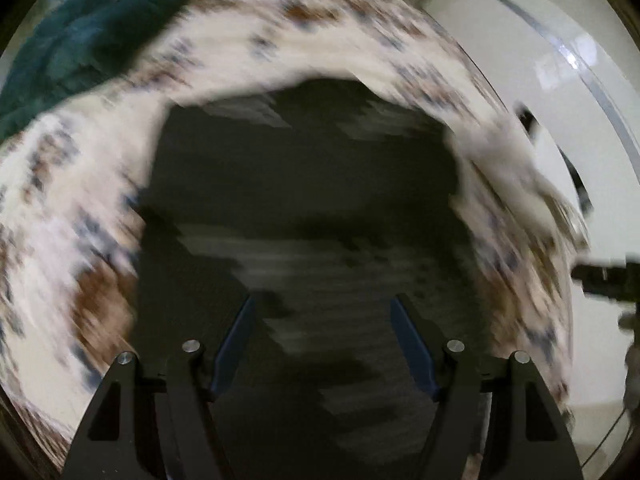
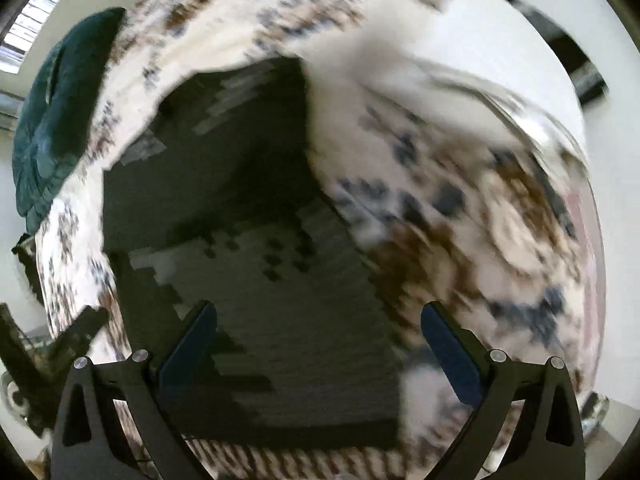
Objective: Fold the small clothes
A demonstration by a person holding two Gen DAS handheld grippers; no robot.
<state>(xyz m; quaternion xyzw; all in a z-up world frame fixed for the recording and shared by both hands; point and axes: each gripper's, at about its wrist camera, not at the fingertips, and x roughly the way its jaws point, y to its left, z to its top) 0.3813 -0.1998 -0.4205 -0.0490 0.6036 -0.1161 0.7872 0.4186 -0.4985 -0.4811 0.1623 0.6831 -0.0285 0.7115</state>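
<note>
1. The dark garment (image 1: pixel 304 208) fills the middle of the left wrist view, a charcoal cloth spread flat on a white cover printed with brown and blue blotches (image 1: pixel 72 216). Motion blur smears its surface into grey streaks, so weave and seams cannot be told.
2. In the right wrist view the same dark garment (image 2: pixel 256 264) runs from the upper middle of the frame down to the lower middle, with a straight lower edge lying on the patterned cover (image 2: pixel 460 208).
3. The left gripper (image 1: pixel 322 312) has its blue-padded fingers (image 1: pixel 236 340) spread apart over the dark cloth, with nothing between them.
4. The right gripper (image 2: pixel 318 328) likewise stands with fingers wide apart, gripping nothing.
5. A teal blanket (image 1: pixel 92 40) lies at the upper left of the left view, and at the left edge of the right view (image 2: pixel 60 120).
6. Only the left view shows a dark device (image 1: pixel 608 276) at the right edge; only the right view shows a window (image 2: pixel 36 20) at the upper left.
7. No writing or label is legible in either view.
</note>
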